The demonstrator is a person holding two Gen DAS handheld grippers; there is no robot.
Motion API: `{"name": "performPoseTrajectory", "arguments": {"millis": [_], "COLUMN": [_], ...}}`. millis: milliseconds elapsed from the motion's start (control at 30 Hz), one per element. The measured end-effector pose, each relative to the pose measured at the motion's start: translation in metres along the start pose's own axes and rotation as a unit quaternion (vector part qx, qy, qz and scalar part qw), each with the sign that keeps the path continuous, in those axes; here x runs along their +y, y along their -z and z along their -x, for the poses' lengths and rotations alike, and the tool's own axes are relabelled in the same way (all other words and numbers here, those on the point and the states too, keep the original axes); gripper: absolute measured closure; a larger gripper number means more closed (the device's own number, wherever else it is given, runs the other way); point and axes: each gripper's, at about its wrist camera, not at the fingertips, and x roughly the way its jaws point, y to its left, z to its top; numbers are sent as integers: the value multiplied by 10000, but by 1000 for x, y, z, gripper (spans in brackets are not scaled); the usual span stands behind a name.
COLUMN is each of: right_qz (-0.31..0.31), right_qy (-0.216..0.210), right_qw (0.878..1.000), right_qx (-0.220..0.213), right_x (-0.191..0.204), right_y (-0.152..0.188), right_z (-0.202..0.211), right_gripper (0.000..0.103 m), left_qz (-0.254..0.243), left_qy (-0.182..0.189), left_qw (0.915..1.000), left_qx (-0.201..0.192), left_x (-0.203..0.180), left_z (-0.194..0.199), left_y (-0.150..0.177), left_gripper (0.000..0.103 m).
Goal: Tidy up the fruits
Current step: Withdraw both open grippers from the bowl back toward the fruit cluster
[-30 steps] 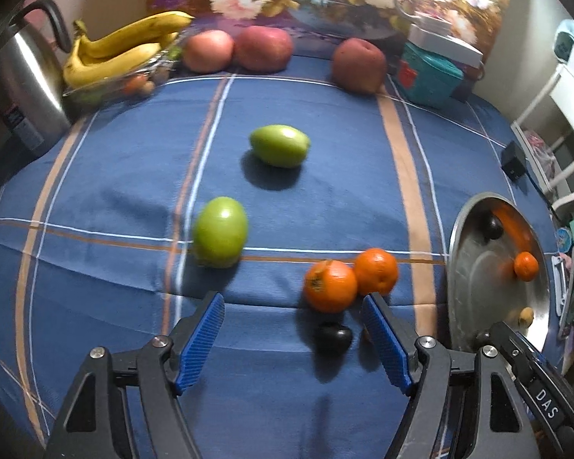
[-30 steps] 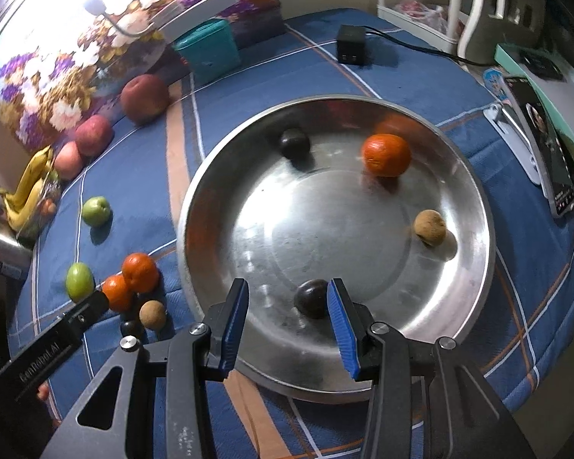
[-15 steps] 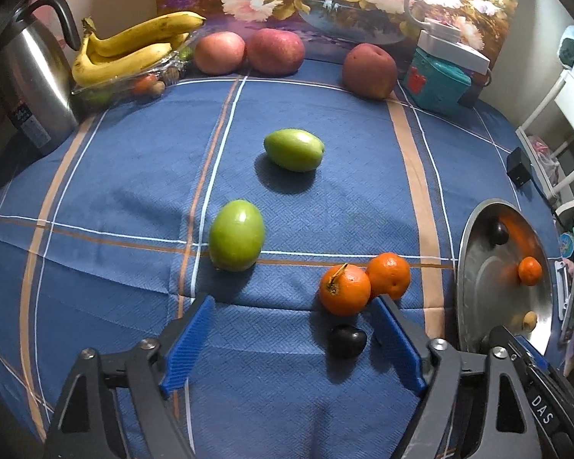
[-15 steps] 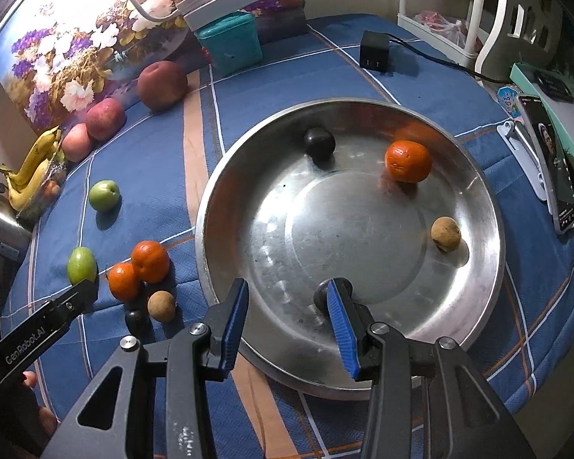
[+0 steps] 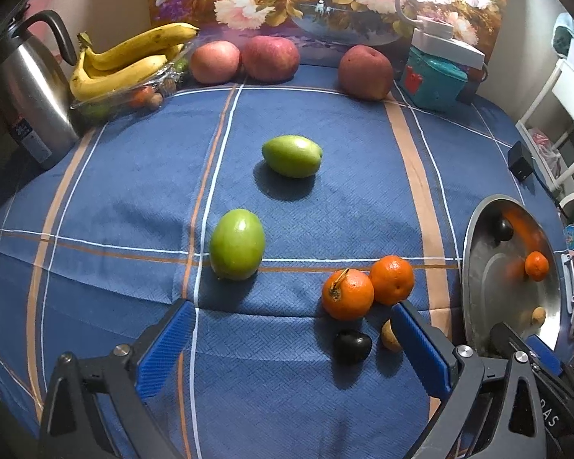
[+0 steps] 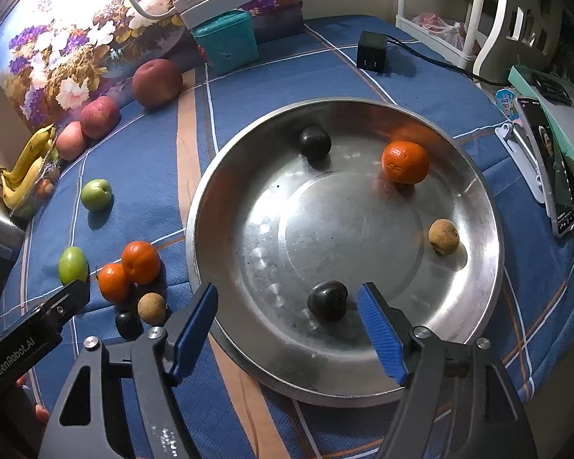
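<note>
Over a blue striped tablecloth (image 5: 325, 199), left gripper (image 5: 291, 338) tilted down with jaws opening wide, nothing clamped; between the blue pads only bare cloth and, toward the right pad, a small dark plum (image 5: 352, 346) with a little brown fruit (image 5: 389, 338) just beside it, half hidden by that pad. Just beyond these, two oranges (image 5: 367, 287) touching each other. Farther out, one green fruit (image 5: 237, 244) near the left pad's side and a second green fruit (image 5: 291, 156) well apart toward the middle of the cloth. Along the back edge, three red apples (image 5: 271, 59), a bunch of bananas (image 5: 130, 59) on a clear tray, a steel kettle (image 5: 30, 88) and a teal box (image 5: 434, 80). Over the metal pan (image 6: 478, 191), right gripper (image 6: 287, 306) with jaws opening, pads clear of a dark plum (image 6: 327, 300) lying on the pan floor between them, not pressed. In the same pan, another dark plum (image 6: 315, 142) near the far rim, one orange (image 6: 405, 162) to its right, and a brown round fruit (image 6: 444, 236) near the right wall, all apart from one another. To the right of the pan, a phone (image 6: 551, 164) on the cloth's edge.
</note>
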Motion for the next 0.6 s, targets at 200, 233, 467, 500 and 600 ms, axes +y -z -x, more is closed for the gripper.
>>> {"name": "performPoseTrajectory", "arguments": {"millis": [200, 233, 467, 500, 600], "right_qz": [-62, -71, 26, 58, 162], "right_qy": [-67, -81, -84, -117, -91], "right_qw": [9999, 9999, 9998, 9997, 9996], "right_qx": [-63, -78, -157, -185, -226], "right_x": [-2, -2, 0, 1, 6], "right_y": [1, 1, 2, 2, 2], "right_z": [-1, -1, -2, -2, -3], "right_gripper": [9, 9, 8, 8, 8], "left_qz": [-66, -79, -157, -165, -201], "left_qy": [36, 44, 45, 13, -113], "left_qw": [10000, 10000, 9997, 9996, 9992], "left_qx": [-9, -30, -195, -224, -328], "left_x": [-1, -2, -4, -4, -4], "left_z": [-1, -1, 2, 2, 4], "left_y": [-1, -1, -5, -6, -9], "left_gripper": [0, 0, 0, 0, 0]}}
